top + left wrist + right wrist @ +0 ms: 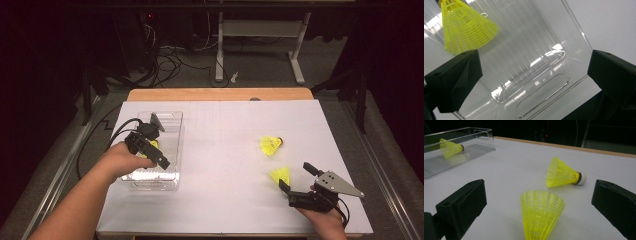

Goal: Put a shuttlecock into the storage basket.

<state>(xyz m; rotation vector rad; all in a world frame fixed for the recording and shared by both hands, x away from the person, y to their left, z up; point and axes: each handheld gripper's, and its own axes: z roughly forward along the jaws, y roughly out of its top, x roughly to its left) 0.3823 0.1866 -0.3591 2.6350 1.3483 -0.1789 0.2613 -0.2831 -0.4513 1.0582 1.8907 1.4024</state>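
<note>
A: Lower right of the high view?
B: Right gripper (296,179), held in a hand (327,220) at the near edge of the counter (225,200). Fingers (464,205) spread wide, released, grasping nothing.

A: Just ahead of it?
B: Nearest shuttlecock (541,212), yellow, lying between the spread fingers in the right gripper view, skirt toward the camera, untouched. Same one at lower right centre of the high view (280,174).

A: Farther out?
B: Second shuttlecock (271,144), right of centre, lying on its side, white cork pointing to the right of the frame in the right gripper view (564,173). Apart from the first.

A: Left side?
B: Left gripper (150,150) over the clear box (172,131), fingers (456,80) open, empty. Third shuttlecock (464,27) lying inside the box, upper left of the left gripper view, just beyond one finger.
</note>
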